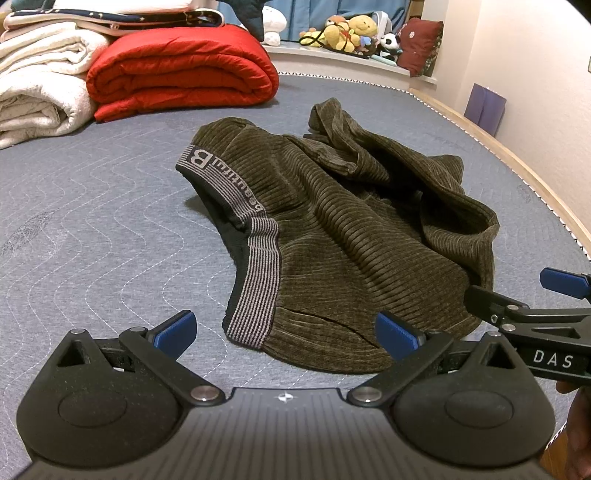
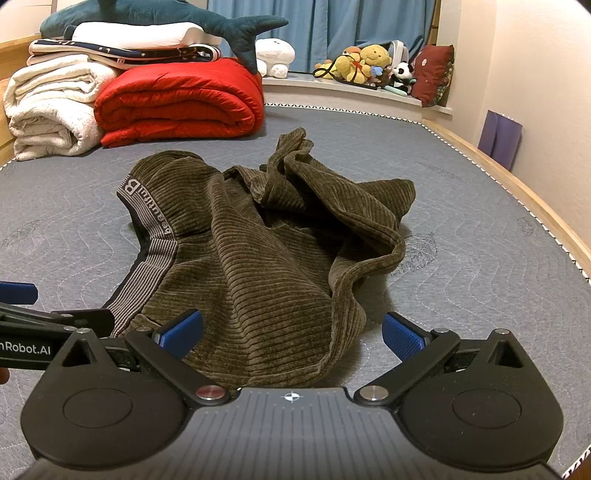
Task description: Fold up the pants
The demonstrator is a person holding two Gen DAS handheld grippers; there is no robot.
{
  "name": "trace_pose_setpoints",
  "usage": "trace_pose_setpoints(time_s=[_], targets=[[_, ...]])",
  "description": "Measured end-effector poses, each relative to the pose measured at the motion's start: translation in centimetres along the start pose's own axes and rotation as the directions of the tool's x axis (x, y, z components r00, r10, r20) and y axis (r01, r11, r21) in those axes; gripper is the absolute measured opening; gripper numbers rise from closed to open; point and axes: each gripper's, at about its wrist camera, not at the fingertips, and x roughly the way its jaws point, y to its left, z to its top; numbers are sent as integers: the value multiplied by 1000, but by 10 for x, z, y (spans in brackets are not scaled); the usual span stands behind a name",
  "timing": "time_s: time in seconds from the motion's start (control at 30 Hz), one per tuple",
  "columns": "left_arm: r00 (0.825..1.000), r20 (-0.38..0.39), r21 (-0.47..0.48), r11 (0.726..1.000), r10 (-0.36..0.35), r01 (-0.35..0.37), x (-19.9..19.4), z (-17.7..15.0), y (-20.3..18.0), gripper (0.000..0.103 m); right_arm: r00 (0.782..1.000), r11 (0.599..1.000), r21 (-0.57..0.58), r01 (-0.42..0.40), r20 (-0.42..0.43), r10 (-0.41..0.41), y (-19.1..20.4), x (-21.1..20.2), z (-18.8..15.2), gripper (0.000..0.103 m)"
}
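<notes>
Olive-brown ribbed pants point(image 1: 351, 236) lie crumpled on the grey quilted mattress point(image 1: 92, 229), with a grey striped waistband point(image 1: 258, 280) at their left and the legs bunched toward the back right. They also show in the right wrist view point(image 2: 266, 266). My left gripper point(image 1: 286, 334) is open and empty, hovering just in front of the waistband's near end. My right gripper point(image 2: 293, 332) is open and empty, over the pants' near edge. The right gripper shows at the right edge of the left wrist view point(image 1: 535, 306), and the left gripper at the left edge of the right wrist view point(image 2: 22, 306).
A folded red quilt point(image 1: 181, 70) and white blankets point(image 1: 40, 81) are stacked at the back left. Plush toys point(image 1: 351, 33) and a dark red cushion point(image 1: 421, 44) sit on the ledge behind the bed. A wooden bed rail point(image 1: 517, 158) runs along the right by the wall.
</notes>
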Motion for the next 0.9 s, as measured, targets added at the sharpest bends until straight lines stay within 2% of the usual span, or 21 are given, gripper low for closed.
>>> trace_pose_setpoints(time_s=[0.7,0.8,0.9], targets=[[1000,-19,4,1000,4,-4,4,-2,1,103,1000,1000,-1,0,-1,0,0,1,0,102],[999,-31,-20,1000,-20,20,5,-3,5,103,1000,1000,0,-1,-2,1,0,2,-1,102],[1000,23,-12,1000,11,-10,0,1,9,102,1000,1000,15,2,-6,-2,-3,4,-1,102]])
